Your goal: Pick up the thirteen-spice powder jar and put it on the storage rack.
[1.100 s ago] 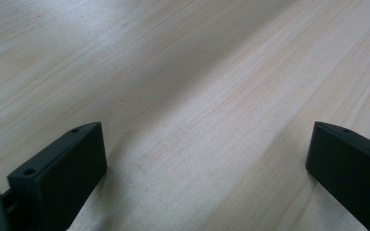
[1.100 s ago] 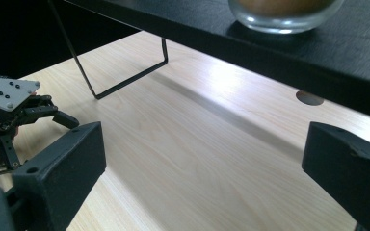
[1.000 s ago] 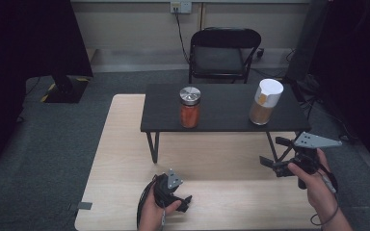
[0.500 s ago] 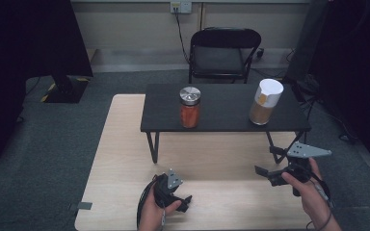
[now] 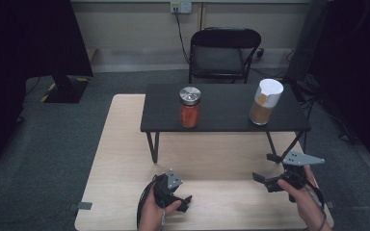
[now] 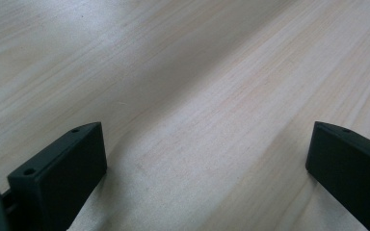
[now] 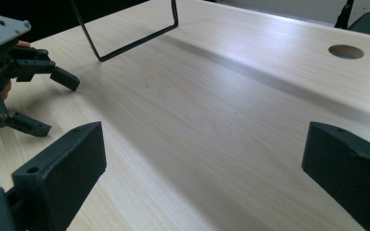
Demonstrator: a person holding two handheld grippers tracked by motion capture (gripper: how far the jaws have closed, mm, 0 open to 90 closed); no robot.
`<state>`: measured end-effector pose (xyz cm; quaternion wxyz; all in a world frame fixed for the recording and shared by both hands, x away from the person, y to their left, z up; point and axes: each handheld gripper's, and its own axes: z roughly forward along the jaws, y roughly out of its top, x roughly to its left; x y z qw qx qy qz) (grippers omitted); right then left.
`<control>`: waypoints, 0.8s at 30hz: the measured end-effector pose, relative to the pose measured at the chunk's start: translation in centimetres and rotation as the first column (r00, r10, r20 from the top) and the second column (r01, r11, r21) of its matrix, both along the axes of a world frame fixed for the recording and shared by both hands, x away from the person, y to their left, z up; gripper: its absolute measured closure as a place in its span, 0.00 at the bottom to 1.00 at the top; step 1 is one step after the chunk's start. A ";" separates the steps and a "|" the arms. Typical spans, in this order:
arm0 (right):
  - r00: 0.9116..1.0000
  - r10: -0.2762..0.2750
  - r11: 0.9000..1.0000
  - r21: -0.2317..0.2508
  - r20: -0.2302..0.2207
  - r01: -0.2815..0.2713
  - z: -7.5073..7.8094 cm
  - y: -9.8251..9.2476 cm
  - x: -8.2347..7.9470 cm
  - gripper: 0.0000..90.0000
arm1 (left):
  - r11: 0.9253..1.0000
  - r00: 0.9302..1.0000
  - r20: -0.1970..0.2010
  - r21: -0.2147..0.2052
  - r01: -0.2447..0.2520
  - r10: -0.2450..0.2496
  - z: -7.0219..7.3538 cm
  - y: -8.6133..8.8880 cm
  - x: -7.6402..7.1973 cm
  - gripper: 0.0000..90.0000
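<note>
Two jars stand on a small black stand (image 5: 221, 120) that sits at the far half of the wooden worktop (image 5: 120, 144): one jar (image 5: 190, 107) with a metal lid holds something orange-red, and one taller jar (image 5: 265, 102) with a white lid holds something tan. They are well apart, the red one near the stand's middle front edge, the tan one toward its right end. One folding chair (image 5: 224, 53) stands on the floor behind.

The left tongs (image 5: 177, 190) lie low on the worktop near its near edge, spread wide with bare wood between the jaws. The right tongs (image 5: 265, 178) are at the near right corner, just beside the stand's right leg, also spread wide and holding nothing. Both are well apart from the jars. Between the two tongs the worktop is open wood, and there is open room under the stand as well. In the right gripper view a round hole (image 7: 346, 51) shows in the worktop.
</note>
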<state>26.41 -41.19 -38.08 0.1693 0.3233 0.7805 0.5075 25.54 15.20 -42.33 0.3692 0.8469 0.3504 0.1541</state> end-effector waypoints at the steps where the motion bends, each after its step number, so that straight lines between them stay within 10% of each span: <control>1: 1.000 0.001 1.000 -0.002 -0.005 -0.001 -0.2 0.0 0.0 0.01 | 1.000 1.000 0.000 0.000 0.000 0.000 0.0 0.0 0.0 0.00; 24: 0.998 -0.004 0.999 -0.040 -0.062 0.001 -3.4 0.4 0.1 0.01 | 1.000 1.000 0.000 0.000 0.000 0.000 0.0 0.0 0.0 0.00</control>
